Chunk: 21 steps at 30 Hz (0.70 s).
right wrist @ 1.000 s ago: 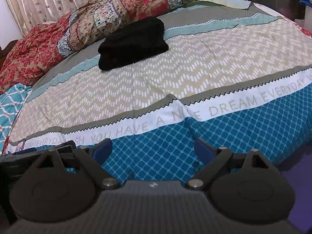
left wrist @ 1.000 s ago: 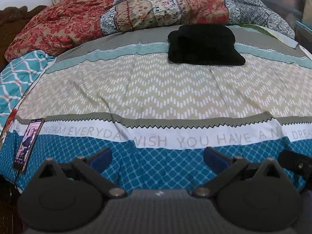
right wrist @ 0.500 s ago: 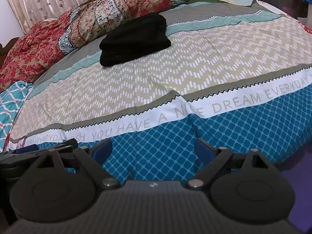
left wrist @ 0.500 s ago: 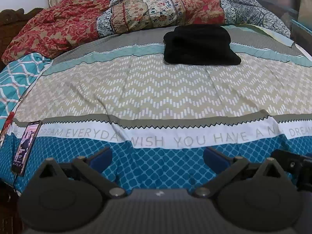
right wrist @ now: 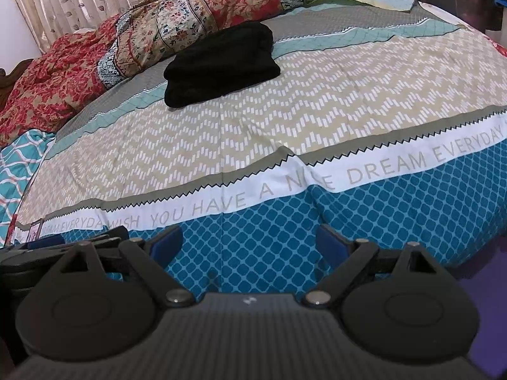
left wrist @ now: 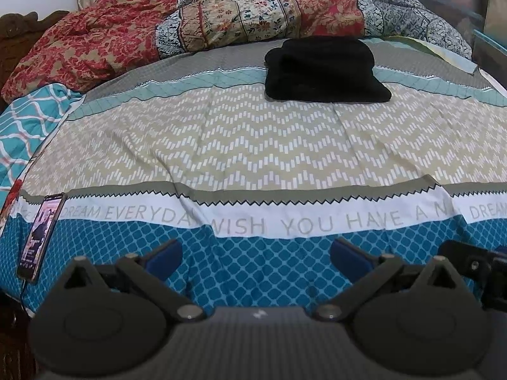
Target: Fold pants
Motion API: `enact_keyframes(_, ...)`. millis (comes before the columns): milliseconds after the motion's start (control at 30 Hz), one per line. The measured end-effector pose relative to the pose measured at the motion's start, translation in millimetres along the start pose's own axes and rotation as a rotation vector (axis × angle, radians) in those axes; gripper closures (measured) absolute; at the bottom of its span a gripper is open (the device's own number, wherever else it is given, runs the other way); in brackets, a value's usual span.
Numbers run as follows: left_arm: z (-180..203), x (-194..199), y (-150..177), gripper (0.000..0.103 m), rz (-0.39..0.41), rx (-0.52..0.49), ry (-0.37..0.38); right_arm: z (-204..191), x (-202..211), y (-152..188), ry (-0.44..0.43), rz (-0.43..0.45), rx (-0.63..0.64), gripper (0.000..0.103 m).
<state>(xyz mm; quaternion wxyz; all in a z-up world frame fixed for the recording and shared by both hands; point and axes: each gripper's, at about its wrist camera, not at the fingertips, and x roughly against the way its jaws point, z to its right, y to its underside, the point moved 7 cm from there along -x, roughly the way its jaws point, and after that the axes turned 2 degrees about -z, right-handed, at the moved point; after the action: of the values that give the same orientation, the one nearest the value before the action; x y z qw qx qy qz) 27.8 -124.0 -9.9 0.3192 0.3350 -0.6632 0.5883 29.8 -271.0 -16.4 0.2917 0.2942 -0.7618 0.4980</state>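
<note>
A patterned bedspread [left wrist: 253, 145] fills both views, its white lettered band running left to right across the near edge, with a heap of red floral quilts [left wrist: 221, 25] piled along the far side. On the far half of the bed, right of centre in the left wrist view, lie the black pants [left wrist: 323, 69], apparently already folded into a compact, thick rectangle, well apart from both tools. Its long axis appears to run from near left to far right in the right wrist view [right wrist: 221, 63], the bulkier folded end toward the quilts. The left gripper [left wrist: 256, 253] and right gripper [right wrist: 248, 243] hover low by the near edge, jaws spread wide, each holding nothing. With the bundle seemingly finished, good practice now is to keep both tools clear of it. A phone [left wrist: 41, 237] rests at the near left corner.
</note>
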Motion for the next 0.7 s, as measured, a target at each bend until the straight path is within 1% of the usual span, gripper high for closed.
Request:
enact_keyframes(167,2.1,0.2,0.8,0.0,-0.002,-0.012,0.001,-1.7,1.9,-0.8,0.002,0.012,0.009,0.01)
enact_keyframes(400,4.9,0.0,3.8,0.0,-0.011,-0.027,0.009,-2.4,0.4,0.6,0.002,0.001,0.004,0.01)
enact_keyframes(567,7.8,-1.0,7.0,0.0,-0.033,-0.039,0.015,-3.2,-0.7,2.0,0.001,-0.007,0.0,0.01)
enact_keyframes(700,6.4,-3.9,10.0,0.0,-0.062,-0.023,0.023,-2.9,-0.7,2.8,0.001,-0.009,-0.006,0.01)
